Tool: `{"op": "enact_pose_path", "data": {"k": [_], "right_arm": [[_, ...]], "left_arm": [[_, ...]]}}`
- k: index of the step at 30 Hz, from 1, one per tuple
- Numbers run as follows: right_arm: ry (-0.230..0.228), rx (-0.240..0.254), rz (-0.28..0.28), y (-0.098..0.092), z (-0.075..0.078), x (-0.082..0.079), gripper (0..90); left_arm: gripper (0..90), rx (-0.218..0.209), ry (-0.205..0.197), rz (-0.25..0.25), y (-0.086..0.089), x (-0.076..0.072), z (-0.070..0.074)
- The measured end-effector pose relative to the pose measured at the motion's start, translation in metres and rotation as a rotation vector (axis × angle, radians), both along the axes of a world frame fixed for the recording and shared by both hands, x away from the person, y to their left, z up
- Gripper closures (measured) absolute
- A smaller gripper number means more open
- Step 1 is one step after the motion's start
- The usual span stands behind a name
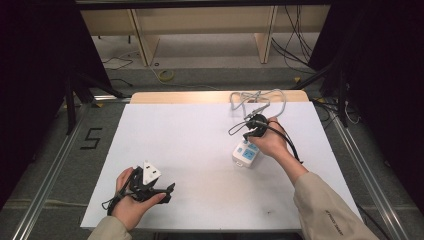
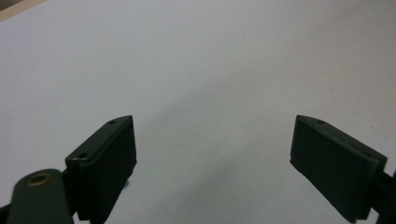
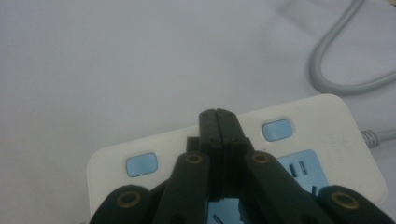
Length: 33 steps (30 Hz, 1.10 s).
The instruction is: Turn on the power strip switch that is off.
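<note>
A white power strip (image 1: pixel 245 153) with blue sockets lies right of the table's middle; its grey cable (image 1: pixel 260 99) coils toward the far edge. My right gripper (image 1: pixel 250 138) points down onto the strip. In the right gripper view its jaws (image 3: pixel 218 115) are pressed together with nothing between them, the tips over the strip's (image 3: pixel 327 116) top between two blue switches (image 3: pixel 276 129). My left gripper (image 1: pixel 169 193) rests in a hand near the front left, jaws pointing right. In the left gripper view it (image 2: pixel 215 126) stands wide open over the bare white table (image 2: pixel 210 60).
The white sheet (image 1: pixel 190 140) covers the table, with a wooden strip (image 1: pixel 200 96) showing at the far edge. Beyond it are wooden shelf legs (image 1: pixel 142 40) and loose floor cables (image 1: pixel 295 45). A taped "5" (image 1: pixel 91 138) marks the floor at left.
</note>
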State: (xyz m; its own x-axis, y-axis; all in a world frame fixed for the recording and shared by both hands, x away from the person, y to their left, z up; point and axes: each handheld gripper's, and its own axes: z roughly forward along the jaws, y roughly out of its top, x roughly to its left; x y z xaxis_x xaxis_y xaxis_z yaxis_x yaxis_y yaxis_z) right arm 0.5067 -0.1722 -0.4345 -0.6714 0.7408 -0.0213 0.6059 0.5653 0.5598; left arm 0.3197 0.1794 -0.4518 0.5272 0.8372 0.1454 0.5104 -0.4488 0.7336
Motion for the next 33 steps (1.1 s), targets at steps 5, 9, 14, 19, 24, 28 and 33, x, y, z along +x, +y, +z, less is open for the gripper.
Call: {"op": "enact_pose_path", "data": {"k": [5,9,14,19,24,28,33], "right_arm": [[0.011,-0.013,-0.001,0.0017,0.0001,0.0004,90.0],[0.012,-0.02,-0.001,0.0023,-0.0012,0.001,90.0],[0.013,-0.019,-0.003,0.0026,-0.0023,0.0022,90.0],[0.017,-0.022,-0.001,0.0039,-0.0019,0.0035,90.0],[0.019,-0.028,0.0,0.0056,-0.0007,0.0041,90.0],[0.027,-0.04,0.004,0.0067,-0.0017,0.0043,90.0],[0.03,-0.046,0.007,0.0072,-0.0027,0.0048,90.0]], "left_arm": [[14.0,0.003,0.002,-0.001,-0.0001,0.0,0.0],[14.0,0.001,0.001,0.0,-0.0001,0.0,0.0],[14.0,0.003,0.002,-0.001,0.0,0.0001,0.0],[14.0,0.002,0.001,-0.001,0.0001,0.0,0.0],[14.0,0.003,0.0,0.001,0.0002,0.0001,-0.0001],[13.9,0.002,-0.001,0.002,0.0003,0.0,0.0],[13.9,0.002,0.0,0.002,0.0004,0.0002,-0.0001]]}}
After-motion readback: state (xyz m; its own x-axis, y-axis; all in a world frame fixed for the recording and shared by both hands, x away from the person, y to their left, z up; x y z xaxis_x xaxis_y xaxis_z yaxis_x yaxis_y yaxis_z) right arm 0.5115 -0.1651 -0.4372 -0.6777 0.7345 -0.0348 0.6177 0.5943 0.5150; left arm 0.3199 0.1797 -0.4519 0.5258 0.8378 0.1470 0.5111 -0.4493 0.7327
